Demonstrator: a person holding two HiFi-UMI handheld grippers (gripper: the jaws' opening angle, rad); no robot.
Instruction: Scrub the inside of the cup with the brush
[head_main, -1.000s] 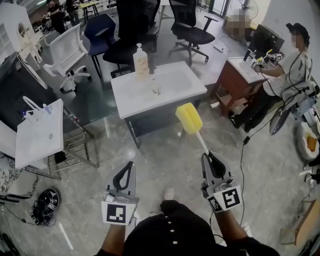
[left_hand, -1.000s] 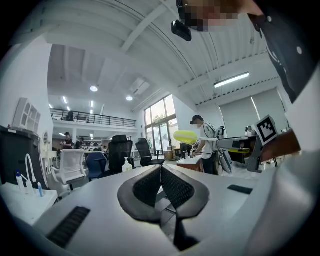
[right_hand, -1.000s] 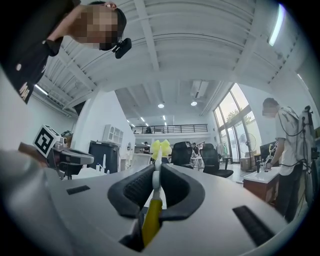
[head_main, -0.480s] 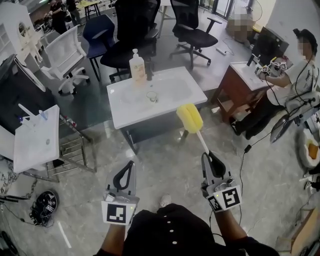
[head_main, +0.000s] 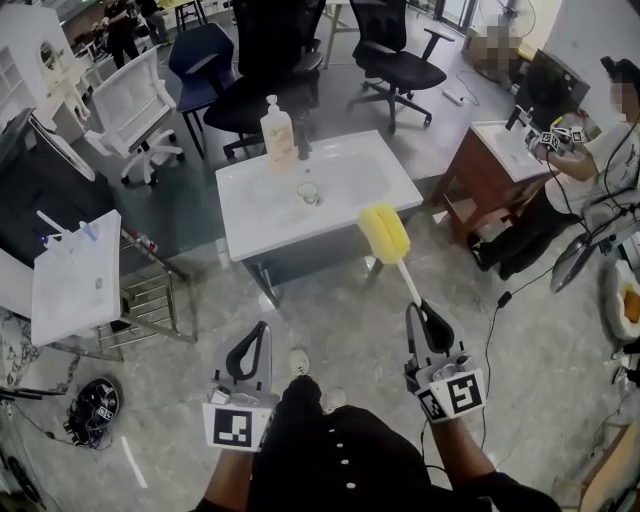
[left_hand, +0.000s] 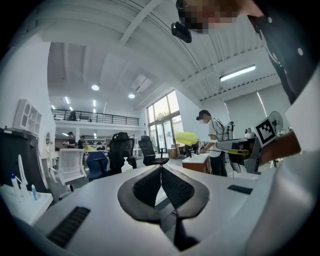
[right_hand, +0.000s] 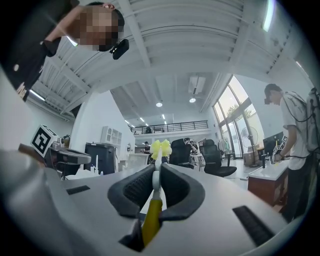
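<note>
A small clear cup stands on the white sink table, ahead of me across the floor. My right gripper is shut on the brush, whose white stem leads up to a yellow sponge head; in the right gripper view the stem runs between the jaws with a yellow handle end below. My left gripper is shut and empty, its black jaws pressed together. Both grippers hang over the floor, well short of the table.
A soap bottle stands at the sink table's back edge. Office chairs stand behind it. A white sink unit on a metal rack is at the left. A person works at a brown sink cabinet at the right. Cables lie on the floor.
Both grippers and I have moved forward toward the sink table, which now sits closer and lower in the head view. The brush stays held; neither gripper's jaws have changed.
</note>
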